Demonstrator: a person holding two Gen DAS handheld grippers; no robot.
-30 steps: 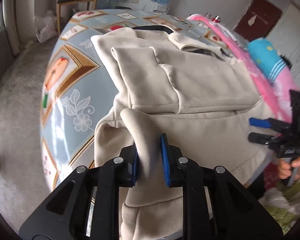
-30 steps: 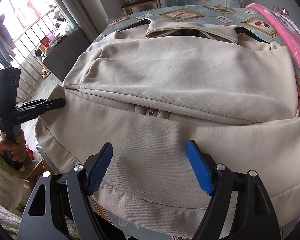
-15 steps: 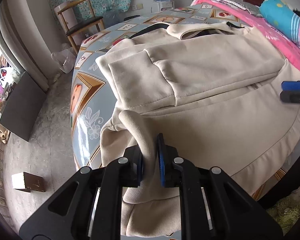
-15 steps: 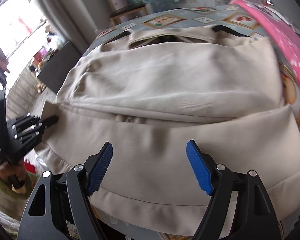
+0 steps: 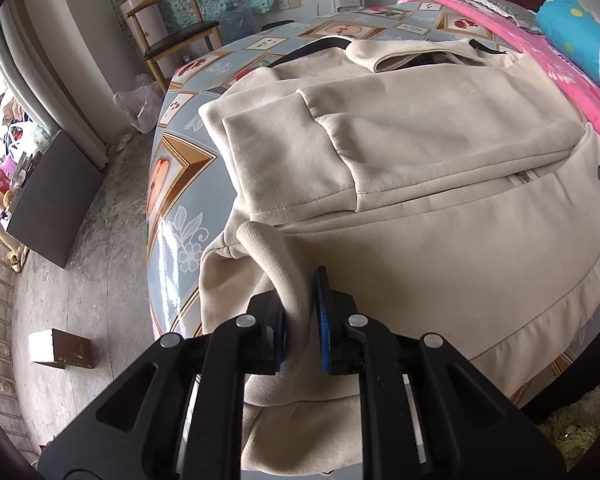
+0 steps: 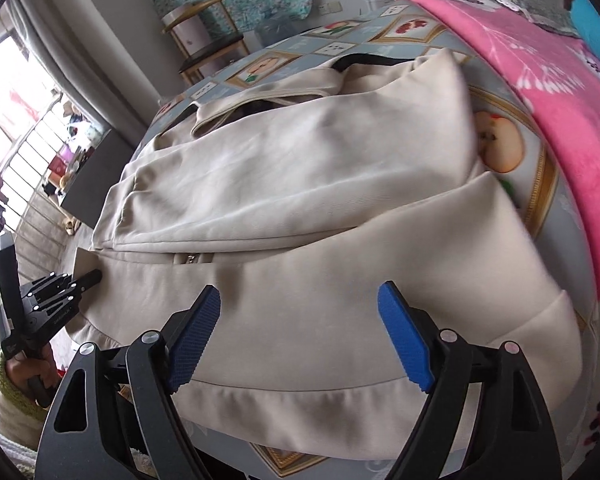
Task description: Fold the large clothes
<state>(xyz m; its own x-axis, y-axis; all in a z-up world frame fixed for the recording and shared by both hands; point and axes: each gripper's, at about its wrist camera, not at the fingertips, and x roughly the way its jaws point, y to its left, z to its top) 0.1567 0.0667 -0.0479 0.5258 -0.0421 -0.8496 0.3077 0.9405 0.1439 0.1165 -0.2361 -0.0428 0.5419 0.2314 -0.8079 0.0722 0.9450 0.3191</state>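
Observation:
A large cream jacket (image 5: pixel 420 160) lies spread on the fruit-patterned table (image 5: pixel 180 184), its sleeve folded across the chest and its collar at the far end. My left gripper (image 5: pixel 302 312) is shut on a raised fold of the jacket's near left hem corner (image 5: pixel 276 264). In the right wrist view the jacket (image 6: pixel 320 200) fills the middle and the left gripper (image 6: pixel 88 278), held by a hand (image 6: pixel 24 368), pinches its left edge. My right gripper (image 6: pixel 300 336) hovers over the near hem with its jaws opening; the pads press on nothing.
A pink blanket (image 6: pixel 560 100) and a blue pillow (image 5: pixel 580 36) lie along the table's right side. A wooden chair (image 5: pixel 172 32) stands at the back left. On the floor to the left are a dark panel (image 5: pixel 48 200) and a small block (image 5: pixel 60 350).
My left gripper's jaws have closed tighter on the hem fold and it has swung round. My right gripper has slid right along the hem, rolled, and its jaws stand a little wider.

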